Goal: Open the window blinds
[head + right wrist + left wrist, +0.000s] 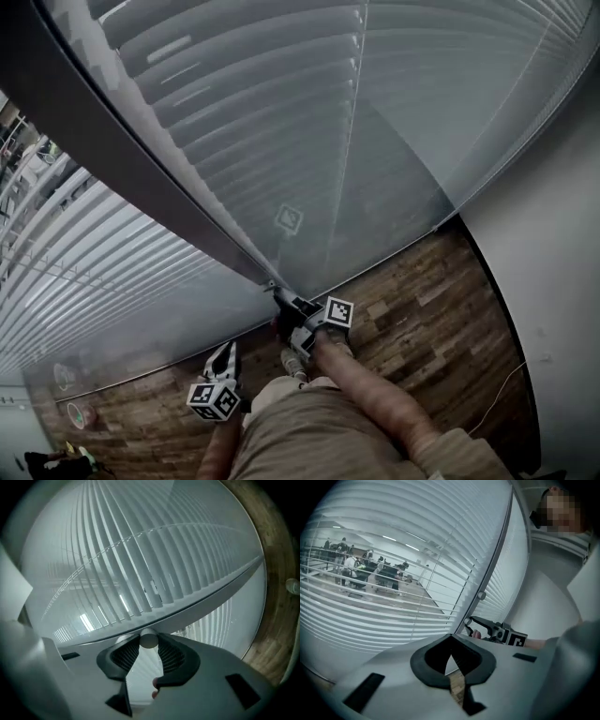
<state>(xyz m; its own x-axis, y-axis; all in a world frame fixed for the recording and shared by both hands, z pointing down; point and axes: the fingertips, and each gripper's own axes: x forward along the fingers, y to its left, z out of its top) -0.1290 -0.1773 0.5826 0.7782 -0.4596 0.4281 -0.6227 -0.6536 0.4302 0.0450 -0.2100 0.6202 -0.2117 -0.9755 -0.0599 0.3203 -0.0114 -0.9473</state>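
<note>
As I face the window, the head view shows my right gripper at the bottom of the blinds and my left gripper lower. Left gripper view: jaws together, empty. Right gripper view: jaws clamped on the white wand.

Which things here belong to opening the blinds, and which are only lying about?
For the job:
blinds
white knob
right gripper, shut on the knob

Only lying about:
left gripper, shut, empty
square marker
wood floor
</note>
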